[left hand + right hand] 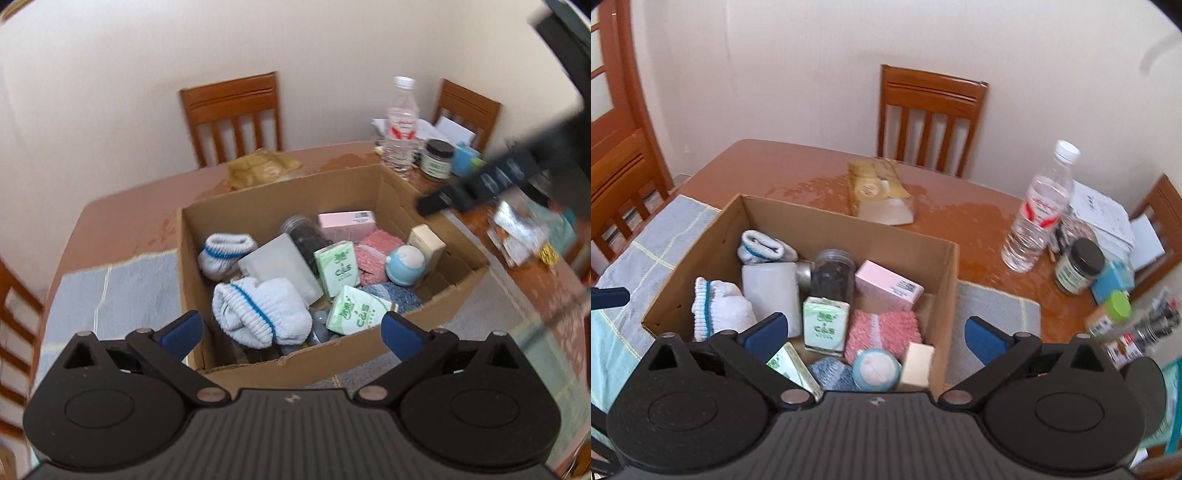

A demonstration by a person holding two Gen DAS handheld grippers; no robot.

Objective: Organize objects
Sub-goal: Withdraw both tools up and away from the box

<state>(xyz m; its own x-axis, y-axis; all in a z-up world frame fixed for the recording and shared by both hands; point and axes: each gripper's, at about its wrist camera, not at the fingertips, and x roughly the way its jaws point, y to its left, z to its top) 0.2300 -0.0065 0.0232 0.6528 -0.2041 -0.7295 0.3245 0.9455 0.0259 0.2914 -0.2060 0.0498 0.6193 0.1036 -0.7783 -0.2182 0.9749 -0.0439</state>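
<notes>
An open cardboard box [280, 360] [849, 225] stands on a brown table, on a grey mat. Inside lie white socks with blue stripes [266, 314] [724, 310], green C&S tissue packs [338, 267] [825, 323], a pink carton [345, 221] [886, 286], a dark jar [308, 236] [833, 275], a pink cloth [376, 251] [882, 328], a round pale-blue item [406, 264] [877, 369] and a cream box [426, 242] [918, 363]. My left gripper [291, 328] hovers open over the box's near edge. My right gripper [875, 332] hangs open above the box's near right part, holding nothing.
A water bottle [400, 125] [1039, 210], a black-lidded jar [437, 158] [1078, 266], a green-capped jar [1112, 314] and papers crowd the table right of the box. A yellow packet [260, 168] [877, 190] lies behind it. Wooden chairs [232, 118] [931, 118] line the far side.
</notes>
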